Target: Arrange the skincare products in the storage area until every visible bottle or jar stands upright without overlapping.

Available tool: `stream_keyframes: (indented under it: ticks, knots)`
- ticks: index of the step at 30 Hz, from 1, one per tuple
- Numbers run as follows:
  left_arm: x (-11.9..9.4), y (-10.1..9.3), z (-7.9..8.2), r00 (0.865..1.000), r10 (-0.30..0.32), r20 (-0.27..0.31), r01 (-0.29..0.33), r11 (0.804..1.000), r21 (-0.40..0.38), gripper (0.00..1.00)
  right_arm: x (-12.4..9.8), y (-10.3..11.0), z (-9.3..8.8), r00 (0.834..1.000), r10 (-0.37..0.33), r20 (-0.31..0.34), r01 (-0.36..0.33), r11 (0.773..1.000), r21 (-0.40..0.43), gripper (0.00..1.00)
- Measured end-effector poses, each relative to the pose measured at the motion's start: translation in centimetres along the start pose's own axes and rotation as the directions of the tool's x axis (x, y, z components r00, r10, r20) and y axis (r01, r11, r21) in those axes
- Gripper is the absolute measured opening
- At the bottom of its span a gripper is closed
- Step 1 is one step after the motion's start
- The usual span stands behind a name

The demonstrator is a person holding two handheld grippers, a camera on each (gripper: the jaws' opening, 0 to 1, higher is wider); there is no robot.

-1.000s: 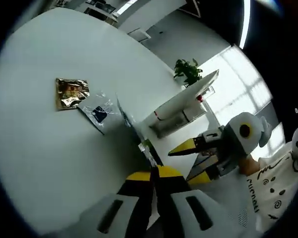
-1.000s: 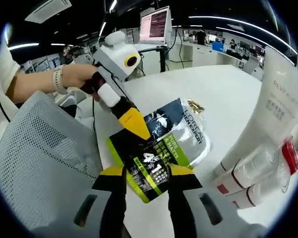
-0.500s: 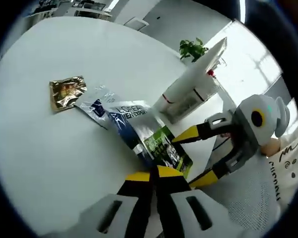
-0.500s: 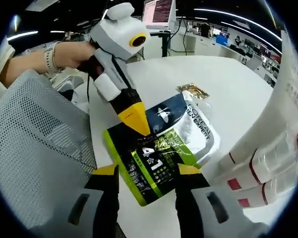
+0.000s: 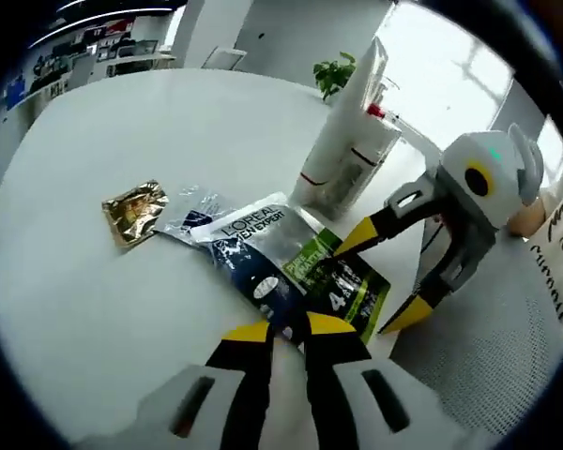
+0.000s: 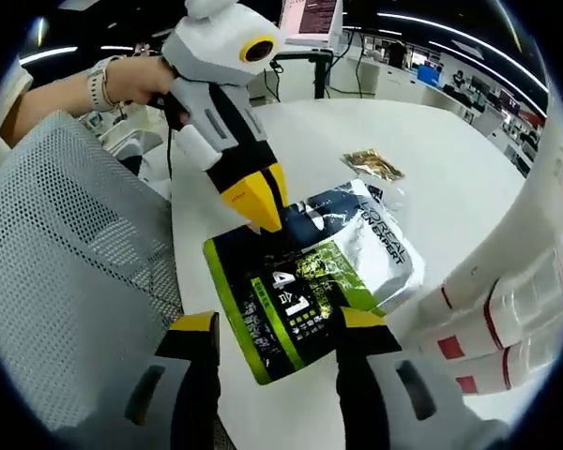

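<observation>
Left gripper (image 5: pixel 288 330) pinches sachet (image 5: pixel 296 272) edge, jaws together; right gripper (image 6: pixel 274 323) jaws apart, straddling sachet's near end. Keep sachet clear of tubes (image 6: pixel 516 291).

White round surface (image 5: pixel 122 122) under me; grey mesh chair (image 6: pixel 66 272) near. Bright window (image 5: pixel 450 56), potted plant (image 5: pixel 333 73) far; monitor (image 6: pixel 310 14), ceiling strip lights.

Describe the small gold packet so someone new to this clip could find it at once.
On the white table, look past the big L'Oreal sachet to the clear sachet beyond it. The gold packet lies flat beside that, the smallest item and the only crinkled, shiny gold one.
</observation>
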State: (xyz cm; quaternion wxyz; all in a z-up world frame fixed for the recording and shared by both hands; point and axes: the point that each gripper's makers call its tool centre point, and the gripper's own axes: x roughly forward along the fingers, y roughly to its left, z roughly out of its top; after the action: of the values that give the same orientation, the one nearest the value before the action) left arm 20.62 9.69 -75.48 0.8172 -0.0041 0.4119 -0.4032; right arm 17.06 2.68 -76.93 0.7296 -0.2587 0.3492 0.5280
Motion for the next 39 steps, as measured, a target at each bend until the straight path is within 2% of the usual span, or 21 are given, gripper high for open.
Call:
stream_keyframes:
  ticks: [3,7,11,14,16,18,23,24,25,27,30,39]
  knots:
    - [-0.2,1.7,1.9,0.995,0.071,0.073,-0.074,0.996,0.045,0.15,-0.1,0.0,0.0,1.0,0.006,0.007,-0.007,1.0,0.017,0.49]
    - [0.6,2.2,3.6,0.993,0.086,0.076,-0.095,0.988,0.122,0.16,0.0,0.0,0.0,1.0,0.008,0.01,-0.008,1.0,0.023,0.49]
    - [1.8,2.2,5.5,0.99,0.105,0.093,-0.122,0.973,0.194,0.22,0.0,0.1,0.0,1.0,0.007,0.006,-0.007,1.0,0.015,0.51]
    - [2.9,2.1,6.3,0.993,0.094,0.078,-0.109,0.97,0.217,0.21,0.0,0.2,0.0,1.0,0.008,0.006,-0.008,1.0,0.016,0.51]
    - [3.5,2.8,6.6,0.994,0.092,0.06,-0.103,0.967,0.235,0.2,0.0,0.2,0.0,1.0,0.01,0.007,-0.01,1.0,0.018,0.51]
    - [4.0,2.2,6.5,0.995,0.089,0.038,-0.095,0.968,0.234,0.2,0.0,0.2,0.0,1.0,0.012,0.007,-0.012,1.0,0.019,0.51]
    - [4.9,2.9,6.2,0.996,0.087,0.002,-0.085,0.967,0.239,0.21,0.0,0.0,0.0,1.0,0.008,0.006,-0.009,0.999,0.031,0.5]
    - [5.0,3.0,6.2,0.996,0.092,-0.001,-0.089,0.967,0.24,0.21,0.0,0.0,0.0,1.0,0.008,0.006,-0.008,0.999,0.034,0.49]
    - [5.1,3.6,6.2,0.993,0.117,-0.008,-0.111,0.958,0.265,0.21,0.0,-0.2,0.1,1.0,0.006,0.011,-0.007,0.999,0.05,0.48]
    - [5.2,3.8,6.3,0.993,0.119,-0.01,-0.112,0.957,0.268,0.21,-0.1,-0.3,0.1,1.0,0.009,0.016,-0.01,0.998,0.061,0.47]
    - [5.3,4.4,6.6,0.99,0.138,0.0,-0.133,0.954,0.268,0.28,0.0,-0.5,0.1,1.0,0.0,0.016,-0.001,0.998,0.064,0.44]
    - [5.8,4.8,7.4,0.99,0.14,-0.001,-0.131,0.932,0.337,0.27,0.0,-1.1,0.1,0.999,-0.038,0.01,0.037,0.998,0.059,0.42]
